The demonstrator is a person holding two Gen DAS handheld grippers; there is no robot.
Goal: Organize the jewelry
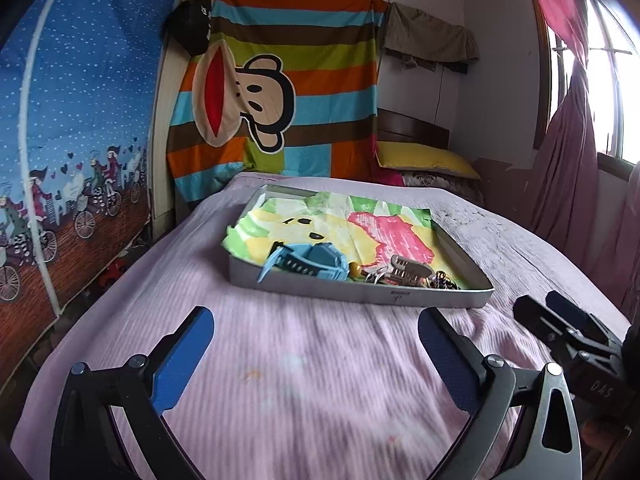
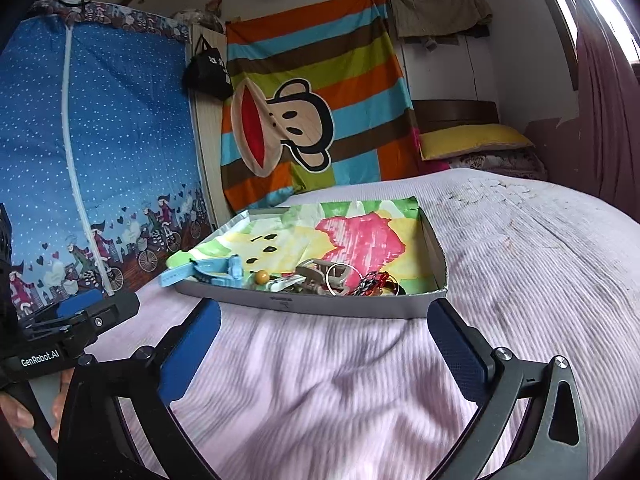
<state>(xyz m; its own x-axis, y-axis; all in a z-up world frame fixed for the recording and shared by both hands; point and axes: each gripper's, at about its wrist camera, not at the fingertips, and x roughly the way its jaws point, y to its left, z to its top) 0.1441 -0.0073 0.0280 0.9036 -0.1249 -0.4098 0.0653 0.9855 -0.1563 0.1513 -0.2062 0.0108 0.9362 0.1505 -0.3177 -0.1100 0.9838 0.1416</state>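
Observation:
A shallow grey tray (image 1: 360, 295) (image 2: 320, 305) lined with a colourful cloth rests on the lilac bedcover. Jewelry lies heaped along its near edge: a light blue watch (image 1: 312, 265) (image 2: 212, 273), a beige hair claw (image 1: 408, 268) (image 2: 316, 276), a yellow bead (image 1: 354, 268) (image 2: 262, 277), a silver ring (image 2: 340, 276) and a red-and-black beaded piece (image 2: 372, 285). My left gripper (image 1: 315, 314) hovers open just short of the tray, nothing between its fingers. My right gripper (image 2: 324, 307) is also open and empty, close to the tray's front wall. Each gripper shows at the edge of the other's view.
The lilac bedcover (image 1: 304, 380) spreads wide around the tray. A yellow pillow (image 1: 428, 158) lies at the head of the bed. A blue fabric wardrobe (image 2: 100, 140) stands at the left, a striped monkey cloth (image 1: 280, 92) hangs behind, and purple curtains (image 1: 572, 160) hang at the right.

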